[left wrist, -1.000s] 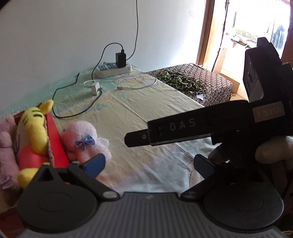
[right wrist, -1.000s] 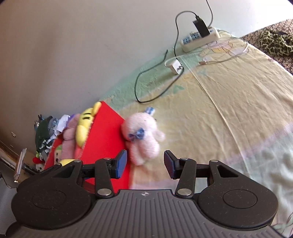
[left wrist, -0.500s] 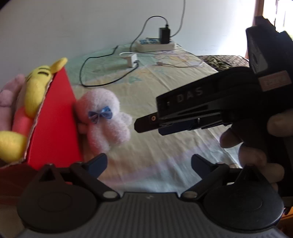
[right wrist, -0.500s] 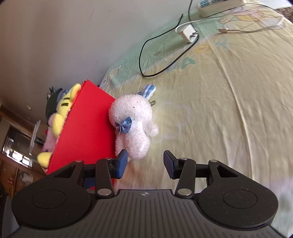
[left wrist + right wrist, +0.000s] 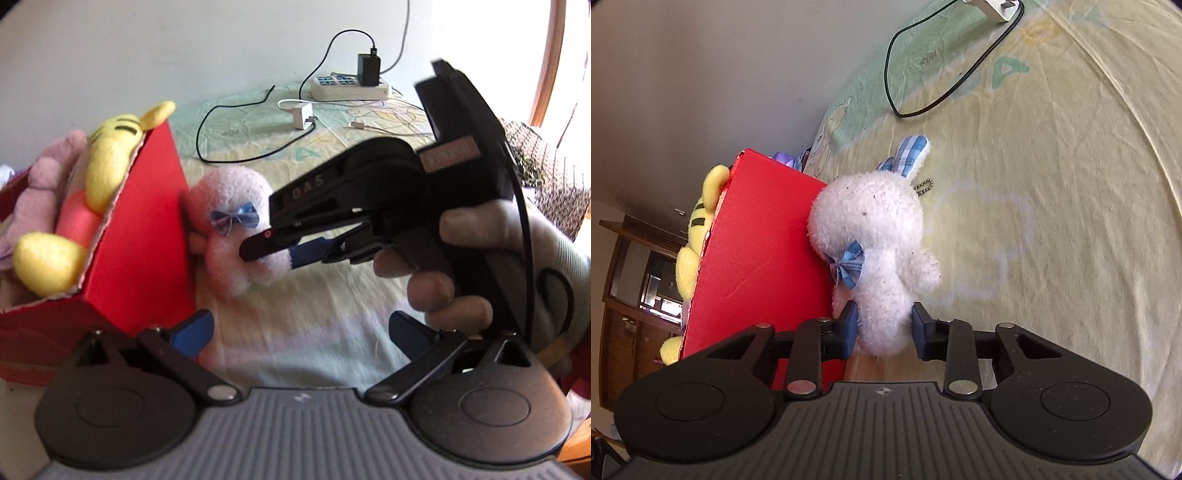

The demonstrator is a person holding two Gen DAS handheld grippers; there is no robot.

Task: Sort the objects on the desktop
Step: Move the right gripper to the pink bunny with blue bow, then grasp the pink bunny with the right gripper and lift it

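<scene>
A white plush bunny [image 5: 875, 236] with a blue bow lies on the pale bedsheet, leaning against the side of a red box [image 5: 757, 258]. My right gripper [image 5: 884, 325] is shut on the bunny's lower body, a blue pad pressed to each side. In the left wrist view that same gripper [image 5: 258, 251] reaches the bunny [image 5: 229, 206] from the right, held by a person's hand [image 5: 461, 277]. My left gripper [image 5: 301, 328] hovers open above the sheet beside the red box [image 5: 147, 221], with nothing between its fingers.
The red box holds a yellow plush [image 5: 107, 162] and a pink plush [image 5: 40, 192]. A white power strip [image 5: 349, 86], a white charger [image 5: 303, 110] and a black cable [image 5: 942, 96] lie on the sheet by the wall. A patterned cover [image 5: 546, 177] sits at the right.
My right gripper moved forward to the bunny and its fingers narrowed onto the lower body. My left gripper swung left and closer to the red box, staying open.
</scene>
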